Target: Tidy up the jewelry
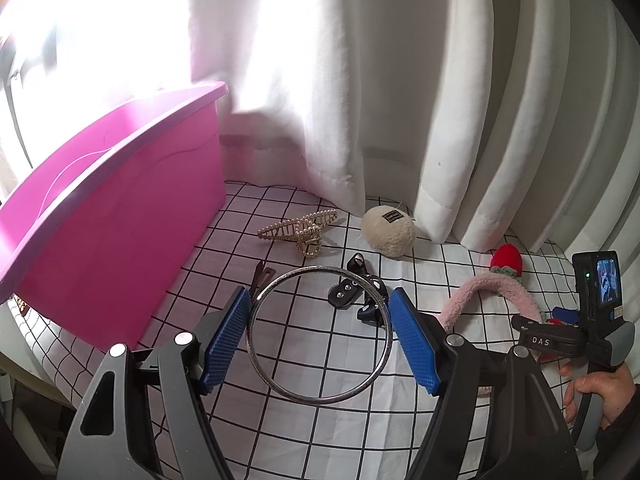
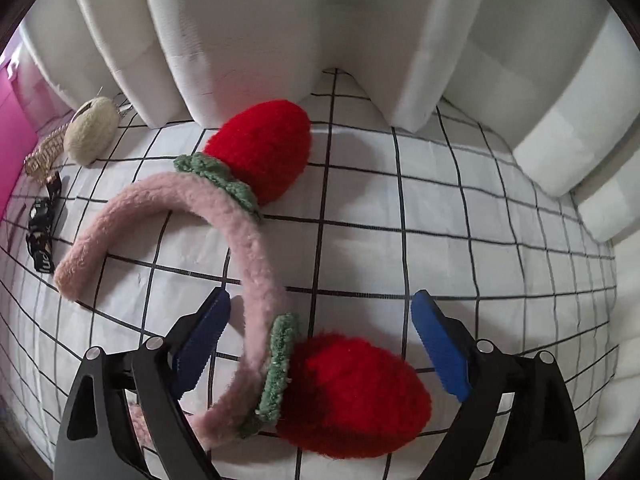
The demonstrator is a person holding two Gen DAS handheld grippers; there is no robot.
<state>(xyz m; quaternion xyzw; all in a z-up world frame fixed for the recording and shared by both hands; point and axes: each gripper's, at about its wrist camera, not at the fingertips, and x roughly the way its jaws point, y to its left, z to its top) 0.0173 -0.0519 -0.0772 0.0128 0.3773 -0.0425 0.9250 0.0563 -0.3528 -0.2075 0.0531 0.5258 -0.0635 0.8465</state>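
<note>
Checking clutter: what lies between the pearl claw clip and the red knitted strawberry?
A cream fuzzy pouch sits between pearl clip and strawberry, in the left wrist view.

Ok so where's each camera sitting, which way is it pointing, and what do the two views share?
Left wrist: on the left claw, angled down at the checked cloth; its pads grip a silver bangle; the other hand shows.
Right wrist: on the right claw, looking steeply down; pads open around the strawberry headband.
Shared: headband, cream plush pouch, pearl hair claw clip, pink bin.

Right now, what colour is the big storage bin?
Bright pink, almost magenta; the bin shows best in the left wrist view.
</note>
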